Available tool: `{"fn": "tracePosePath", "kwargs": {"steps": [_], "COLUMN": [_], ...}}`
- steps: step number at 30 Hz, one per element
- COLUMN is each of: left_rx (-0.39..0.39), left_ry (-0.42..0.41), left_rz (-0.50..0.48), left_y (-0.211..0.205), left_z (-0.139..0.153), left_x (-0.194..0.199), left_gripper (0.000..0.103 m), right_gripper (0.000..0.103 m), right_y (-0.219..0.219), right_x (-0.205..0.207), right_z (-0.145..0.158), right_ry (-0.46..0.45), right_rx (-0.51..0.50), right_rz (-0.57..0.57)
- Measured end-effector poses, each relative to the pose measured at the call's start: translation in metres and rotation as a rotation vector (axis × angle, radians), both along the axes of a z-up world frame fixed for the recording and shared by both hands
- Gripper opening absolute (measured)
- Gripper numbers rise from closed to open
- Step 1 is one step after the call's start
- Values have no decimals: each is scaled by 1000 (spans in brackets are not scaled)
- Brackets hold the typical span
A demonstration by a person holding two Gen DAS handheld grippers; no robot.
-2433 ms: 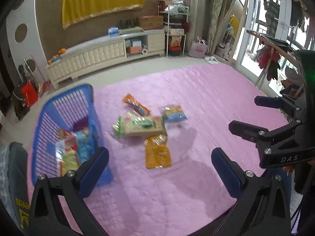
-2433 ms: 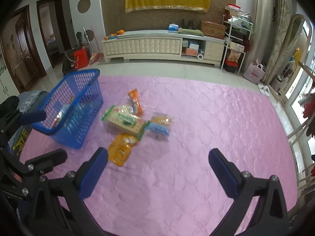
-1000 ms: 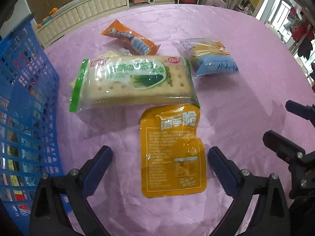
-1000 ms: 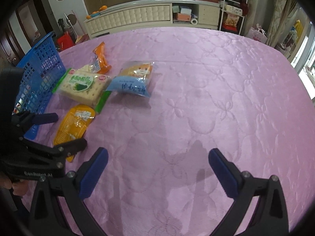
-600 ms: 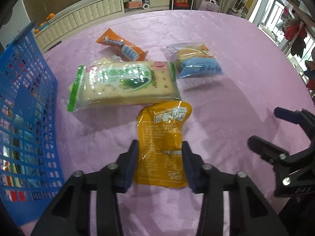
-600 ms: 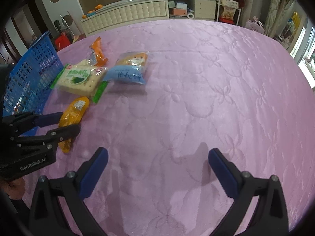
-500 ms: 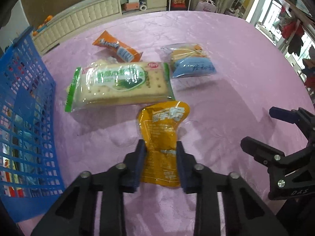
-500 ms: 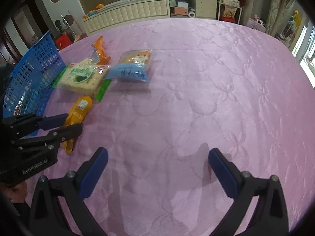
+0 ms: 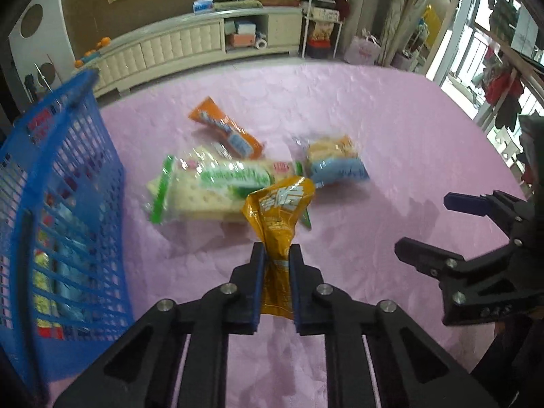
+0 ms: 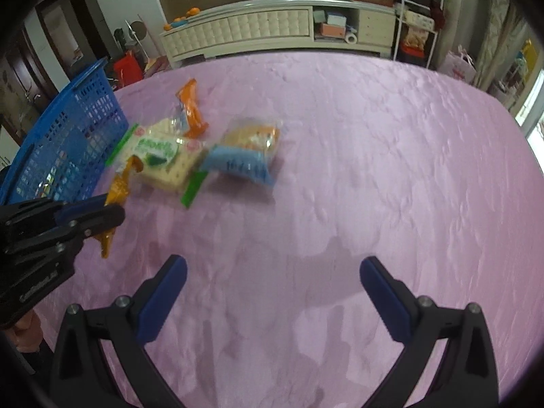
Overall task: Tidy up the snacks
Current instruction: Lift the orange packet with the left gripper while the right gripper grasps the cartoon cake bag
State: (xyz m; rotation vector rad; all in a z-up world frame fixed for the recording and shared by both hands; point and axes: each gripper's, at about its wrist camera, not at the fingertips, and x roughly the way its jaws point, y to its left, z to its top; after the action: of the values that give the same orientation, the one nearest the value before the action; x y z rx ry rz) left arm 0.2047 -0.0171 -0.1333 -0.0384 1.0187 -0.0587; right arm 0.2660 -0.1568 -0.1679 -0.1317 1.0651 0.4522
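My left gripper point(image 9: 275, 255) is shut on a yellow snack pouch point(image 9: 280, 214), lifted off the pink mat point(image 9: 391, 142); it hangs crumpled between the pads. The right wrist view shows the same pouch point(image 10: 117, 187) in the left gripper point(image 10: 105, 209). On the mat lie a green-and-white cracker pack point(image 9: 210, 187), an orange packet point(image 9: 226, 132) and a blue-and-clear bag point(image 9: 335, 161). A blue basket point(image 9: 68, 204) holding snacks stands at the left. My right gripper point(image 10: 272, 282) is open over bare mat, right of the pile.
A long white cabinet point(image 10: 255, 30) runs along the far wall beyond the mat. Shelves point(image 9: 321, 13) and bags stand at the back right. A window with hanging clothes point(image 9: 503, 88) is to the right. A hand point(image 10: 23, 336) holds the left gripper.
The left gripper closed on the yellow pouch and raised it off the mat. The right gripper stayed open and kept roughly in place.
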Motion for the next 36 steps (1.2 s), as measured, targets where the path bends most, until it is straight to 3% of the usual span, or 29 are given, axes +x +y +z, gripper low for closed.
{"fn": "tracePosePath", "kwargs": {"steps": [3, 11, 21, 26, 36], "left_rx": [8, 12, 16, 6, 5], "left_ry": [-14, -29, -13, 3, 4], "left_rz": [15, 34, 46, 53, 38], "left_y": [5, 12, 14, 17, 11], "left_z": [5, 10, -1, -3, -5], "left_x": [9, 39, 61, 59, 57], "left_gripper": [12, 12, 12, 12, 12], "right_gripper": [102, 86, 81, 63, 40], "right_y": [6, 25, 48, 58, 52], "right_x": [16, 61, 87, 86, 74], "right_z": [4, 0, -17, -17, -12], "right_ry": [14, 96, 140, 142, 113], "right_rx": [19, 82, 54, 47, 87], "right_rz": [10, -34, -25, 23, 51]}}
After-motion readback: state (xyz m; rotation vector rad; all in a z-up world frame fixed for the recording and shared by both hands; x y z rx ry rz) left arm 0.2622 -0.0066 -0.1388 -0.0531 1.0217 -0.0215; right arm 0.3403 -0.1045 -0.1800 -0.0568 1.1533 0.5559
